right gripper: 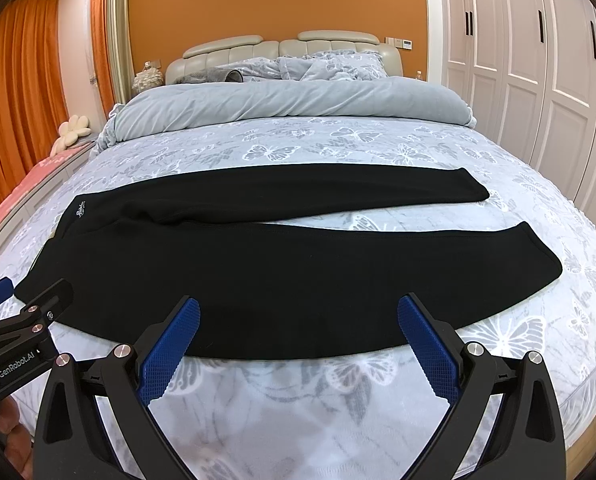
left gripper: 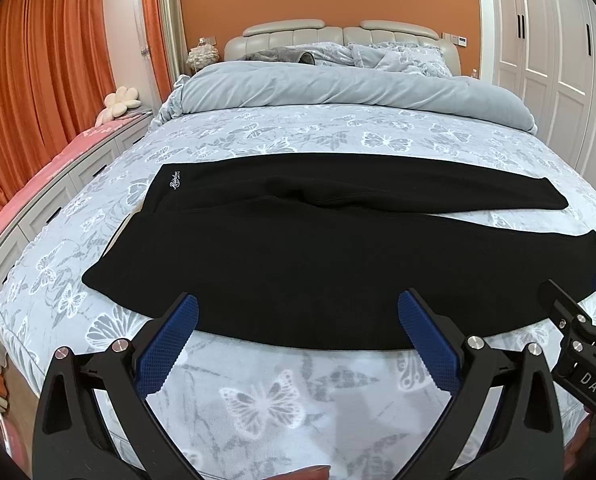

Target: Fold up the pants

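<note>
Black pants (left gripper: 298,256) (right gripper: 226,264) lie flat across the bed, waistband with a small white logo (left gripper: 174,181) at the left, both legs stretching right. The near leg is wide and close to me; the far leg lies behind it with a strip of sheet between the two cuffs. My left gripper (left gripper: 298,308) hovers open over the near edge of the pants, nothing between its blue pads (left gripper: 166,348). My right gripper (right gripper: 298,312) is also open above the same near edge, further right. Each gripper shows at the side of the other's view.
The bed (left gripper: 258,400) has a grey butterfly sheet, with a rolled grey duvet (left gripper: 337,88) and pillows at the headboard. Orange curtains and a pink bench (left gripper: 38,184) stand at left, white wardrobe doors (right gripper: 537,80) at right. Fingers show at both views' lower edges.
</note>
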